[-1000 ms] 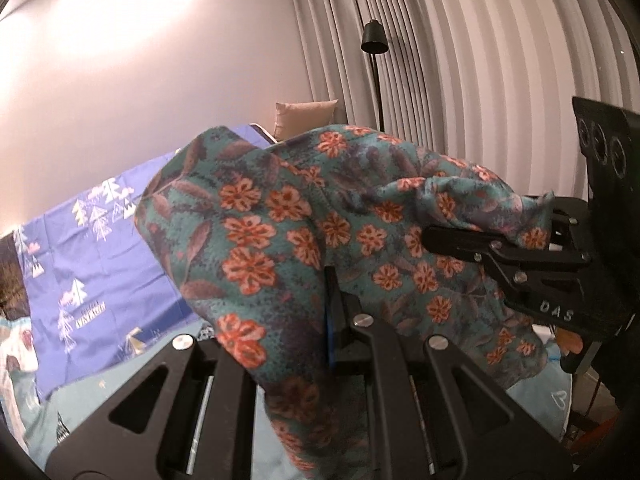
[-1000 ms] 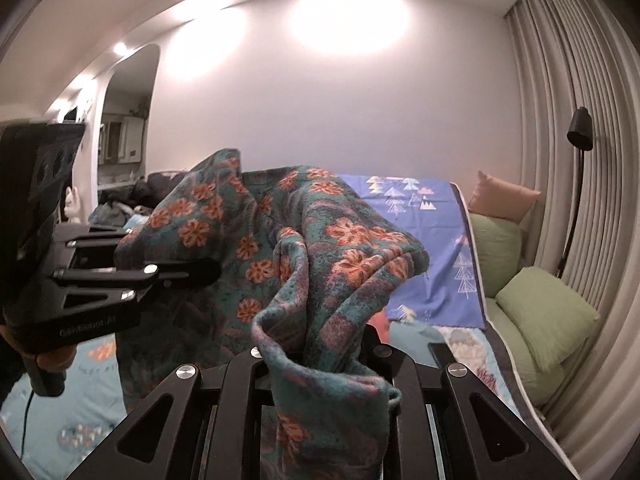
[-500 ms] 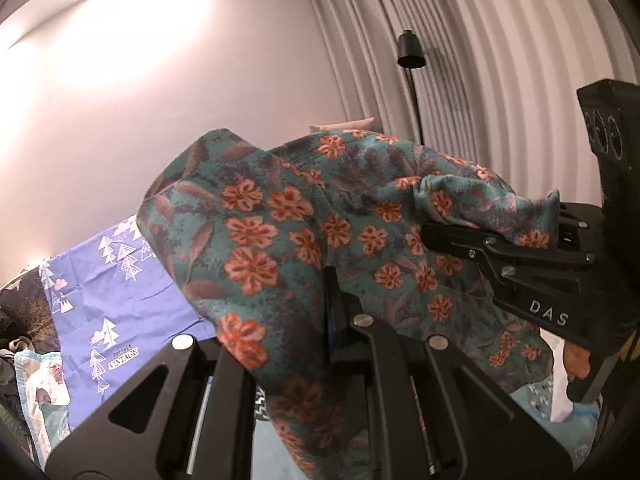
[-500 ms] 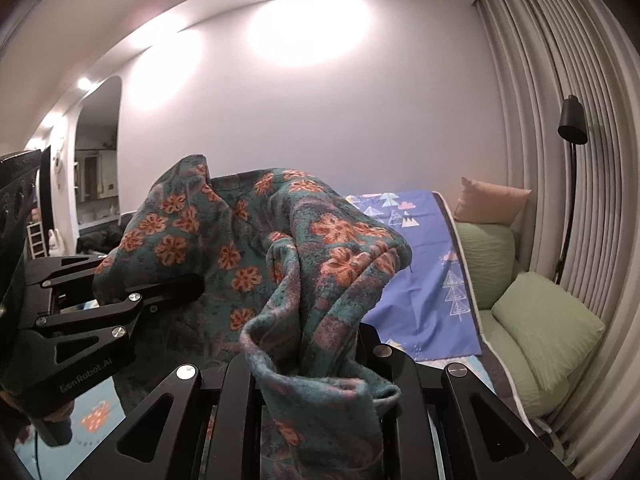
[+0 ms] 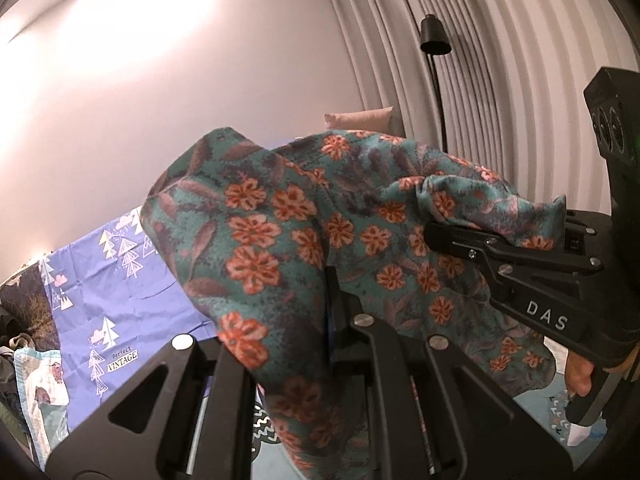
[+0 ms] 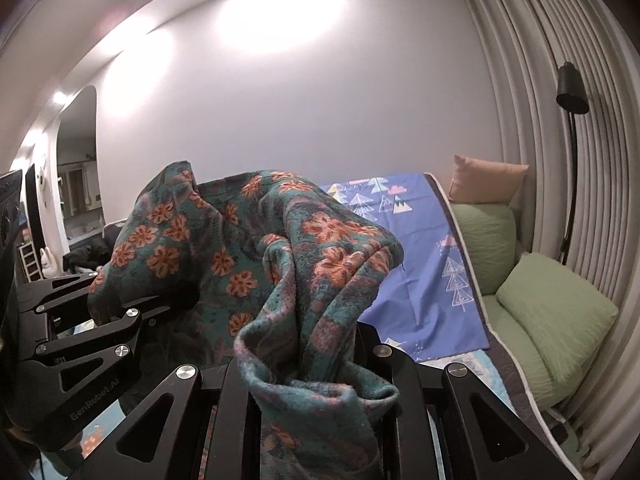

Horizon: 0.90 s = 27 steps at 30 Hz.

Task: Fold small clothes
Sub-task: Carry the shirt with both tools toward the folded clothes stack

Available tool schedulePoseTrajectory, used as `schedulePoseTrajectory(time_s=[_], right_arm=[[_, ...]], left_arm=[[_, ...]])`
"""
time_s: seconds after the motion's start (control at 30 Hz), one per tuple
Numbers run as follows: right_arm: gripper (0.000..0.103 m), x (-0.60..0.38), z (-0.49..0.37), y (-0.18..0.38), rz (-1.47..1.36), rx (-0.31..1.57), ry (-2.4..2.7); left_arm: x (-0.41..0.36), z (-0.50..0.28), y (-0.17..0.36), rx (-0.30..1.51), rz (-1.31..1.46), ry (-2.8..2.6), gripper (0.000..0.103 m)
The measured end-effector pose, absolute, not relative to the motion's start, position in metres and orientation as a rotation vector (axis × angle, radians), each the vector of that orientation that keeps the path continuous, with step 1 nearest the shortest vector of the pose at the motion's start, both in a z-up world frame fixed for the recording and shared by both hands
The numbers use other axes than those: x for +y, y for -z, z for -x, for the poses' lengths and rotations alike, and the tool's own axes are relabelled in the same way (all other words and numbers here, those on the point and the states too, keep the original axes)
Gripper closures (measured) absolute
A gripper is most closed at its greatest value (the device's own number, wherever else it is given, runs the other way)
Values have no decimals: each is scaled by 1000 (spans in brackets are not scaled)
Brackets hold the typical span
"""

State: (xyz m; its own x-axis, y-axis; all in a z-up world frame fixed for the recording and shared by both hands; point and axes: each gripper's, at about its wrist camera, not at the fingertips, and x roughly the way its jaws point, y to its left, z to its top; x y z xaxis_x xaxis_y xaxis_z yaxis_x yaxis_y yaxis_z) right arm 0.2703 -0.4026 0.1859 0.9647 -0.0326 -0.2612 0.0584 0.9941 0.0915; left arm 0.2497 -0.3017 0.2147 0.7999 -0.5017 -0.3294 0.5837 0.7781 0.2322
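A teal fleece garment with orange flowers (image 5: pixel 280 216) hangs in the air between both grippers, above the bed. My left gripper (image 5: pixel 320 312) is shut on one edge of it; the cloth drapes over the fingers and hides them. My right gripper (image 6: pixel 316 344) is shut on the other edge, which bunches up between its fingers. The right gripper also shows at the right of the left wrist view (image 5: pixel 452 236), and the left gripper at the left of the right wrist view (image 6: pixel 168 300). The garment (image 6: pixel 224 248) sags between them.
A blue sheet with tree prints (image 5: pixel 132 280) covers the bed (image 6: pixel 420 280). Green cushions (image 6: pixel 552 316) and a pink pillow (image 6: pixel 488 180) lie along the curtain side. A black floor lamp (image 6: pixel 572 92) stands by the curtains (image 5: pixel 520 80). A doorway (image 6: pixel 76 168) opens at the left.
Both grippers have risen and tilted upward with the garment held between them; more wall and less bed shows. The grips have not changed.
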Motion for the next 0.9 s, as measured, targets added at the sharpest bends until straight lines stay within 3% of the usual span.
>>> schedulePoseTrajectory(time_s=[0.33,0.67,0.9], right_arm=[[87,-413,-343,-154,-114,344,9],[87,-425,-439,-77,-153,511,12],[86,-418,-499,-24,-98,619,32]], left_arm=[[-317,-315,-184,325,-299,572,90],[-332,-397,-107,448,-270,478,89],[-338,-450,-39,559,-291,363,80]])
